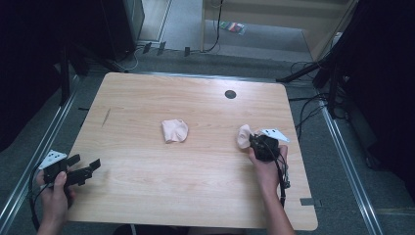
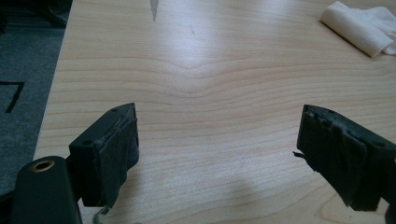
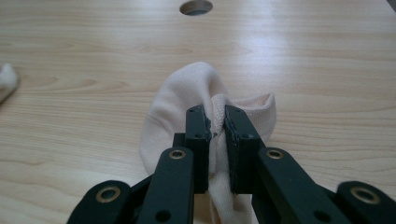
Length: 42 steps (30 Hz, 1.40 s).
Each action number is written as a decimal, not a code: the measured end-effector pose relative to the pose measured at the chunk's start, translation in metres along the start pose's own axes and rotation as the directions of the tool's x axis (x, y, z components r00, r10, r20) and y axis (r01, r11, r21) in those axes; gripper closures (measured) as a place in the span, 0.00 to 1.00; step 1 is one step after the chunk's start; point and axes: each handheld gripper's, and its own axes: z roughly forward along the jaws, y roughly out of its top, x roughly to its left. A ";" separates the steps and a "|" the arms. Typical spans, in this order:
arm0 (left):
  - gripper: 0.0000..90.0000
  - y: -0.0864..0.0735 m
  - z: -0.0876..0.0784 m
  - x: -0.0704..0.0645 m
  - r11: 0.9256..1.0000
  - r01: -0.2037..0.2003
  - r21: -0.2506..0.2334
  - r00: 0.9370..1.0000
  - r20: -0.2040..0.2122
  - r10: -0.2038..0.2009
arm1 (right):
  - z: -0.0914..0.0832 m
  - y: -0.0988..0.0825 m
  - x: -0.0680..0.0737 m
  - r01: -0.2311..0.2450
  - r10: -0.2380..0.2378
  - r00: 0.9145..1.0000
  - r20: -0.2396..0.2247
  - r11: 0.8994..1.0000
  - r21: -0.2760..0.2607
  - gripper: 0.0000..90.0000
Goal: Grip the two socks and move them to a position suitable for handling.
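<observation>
The table (image 1: 147, 196) is pale wood with a smooth, slightly glossy grain finish that catches the light. Both socks, the one (image 3: 187, 98) pinched in the right gripper (image 3: 215, 122) and the one (image 1: 174, 130) at mid-table, are soft, matt, finely knitted cream cloth. The gripper arms look like matt black plastic with brass-coloured metal eyelets, and the left gripper (image 2: 217, 144) has rough, worn dark pads (image 2: 116, 154).

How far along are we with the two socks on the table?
Done: the right tool has clamped onto one sock, fabric bunched between its jaws at the table's right side. In hand: that sock, gripped in the right tool. Left: the other sock lies crumpled mid-table, untouched, and the left tool is open over bare wood near the left edge. So this looks like an early stage.
</observation>
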 end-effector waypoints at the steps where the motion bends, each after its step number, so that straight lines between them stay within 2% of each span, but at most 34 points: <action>1: 0.15 0.000 -0.001 0.001 1.000 0.007 -0.002 1.000 -0.004 -0.007 | -0.005 0.001 0.002 0.000 0.000 1.000 -0.010 1.000 -0.002 0.90; 4: 0.15 0.000 -0.002 0.002 1.000 0.011 -0.011 1.000 -0.014 -0.011 | -0.021 0.003 0.010 0.014 -0.015 0.999 -0.037 1.000 -0.025 0.90; 7: 0.15 0.000 -0.002 -0.001 1.000 -0.010 -0.017 1.000 -0.025 0.010 | -0.033 0.005 0.019 0.020 -0.022 0.998 -0.055 0.999 -0.035 0.90; 10: 0.15 0.001 -0.004 -0.006 0.998 -0.051 -0.021 0.997 -0.065 0.050 | -0.045 0.006 0.028 0.031 -0.034 0.997 -0.063 0.998 -0.048 0.90; 13: 0.15 0.004 -0.007 -0.012 0.997 -0.064 -0.035 0.995 -0.085 0.060 | -0.054 0.006 0.037 0.032 -0.037 0.997 -0.071 0.997 -0.069 0.90; 17: 0.15 0.006 -0.007 -0.019 0.996 -0.075 -0.044 0.994 -0.080 0.072 | -0.063 0.005 0.049 0.017 -0.025 0.994 -0.102 0.997 -0.075 0.90; 22: 0.15 0.011 -0.007 -0.043 0.992 -0.110 -0.061 0.993 -0.046 0.108 | -0.070 0.003 0.064 0.042 -0.051 0.992 -0.118 0.996 -0.083 0.90; 23: 0.15 0.011 -0.007 -0.043 0.992 -0.110 -0.061 0.993 -0.046 0.108 | -0.071 0.003 0.068 0.043 -0.053 0.991 -0.125 0.995 -0.086 0.90; 24: 0.15 0.015 -0.008 -0.055 0.988 -0.139 -0.073 0.990 -0.038 0.137 | -0.073 0.002 0.072 0.042 -0.053 0.990 -0.131 0.995 -0.087 0.90; 25: 0.15 0.015 -0.008 -0.055 0.988 -0.139 -0.073 0.990 -0.038 0.137 | -0.074 0.001 0.075 0.045 -0.057 0.989 -0.138 0.995 -0.085 0.90; 27: 0.15 0.020 -0.010 -0.072 0.984 -0.151 -0.098 0.988 -0.005 0.152 | -0.076 -0.001 0.083 0.048 -0.060 0.986 -0.158 0.996 -0.081 0.90; 28: 0.15 0.020 -0.010 -0.072 0.984 -0.151 -0.098 0.988 -0.005 0.152 | -0.076 -0.001 0.083 0.048 -0.060 0.986 -0.158 0.996 -0.081 0.90; 29: 0.15 0.021 -0.010 -0.077 0.982 -0.158 -0.103 0.987 0.005 0.160 | -0.076 -0.002 0.088 0.048 -0.060 0.984 -0.166 0.996 -0.077 0.90; 30: 0.15 0.022 -0.010 -0.090 0.979 -0.174 -0.110 0.984 0.031 0.178 | -0.078 -0.004 0.096 0.064 -0.077 0.982 -0.173 0.995 -0.077 0.90; 32: 0.15 0.023 -0.009 -0.103 0.974 -0.194 -0.114 0.978 0.054 0.201 | -0.080 -0.006 0.104 0.071 -0.083 0.982 -0.171 0.995 -0.073 0.90; 34: 0.15 0.023 -0.007 -0.114 0.972 -0.204 -0.119 0.973 0.087 0.214 | -0.081 -0.008 0.110 0.074 -0.085 0.978 -0.190 0.995 -0.065 0.90; 35: 0.15 0.023 -0.007 -0.114 0.972 -0.204 -0.119 0.973 0.087 0.214 | -0.082 -0.009 0.113 0.078 -0.089 0.977 -0.192 0.995 -0.063 0.90; 36: 0.15 0.024 -0.003 -0.128 0.968 -0.221 -0.119 0.964 0.123 0.235 | -0.083 -0.011 0.117 0.076 -0.087 0.977 -0.195 0.995 -0.061 0.90; 40: 0.15 0.022 0.004 -0.147 0.961 -0.251 -0.115 0.948 0.170 0.268 | -0.083 -0.020 0.132 0.095 -0.102 0.969 -0.224 0.995 -0.044 0.90; 42: 0.15 0.019 0.006 -0.157 0.955 -0.273 -0.116 0.938 0.189 0.291 | -0.081 -0.026 0.140 0.114 -0.120 0.964 -0.237 0.993 -0.038 0.90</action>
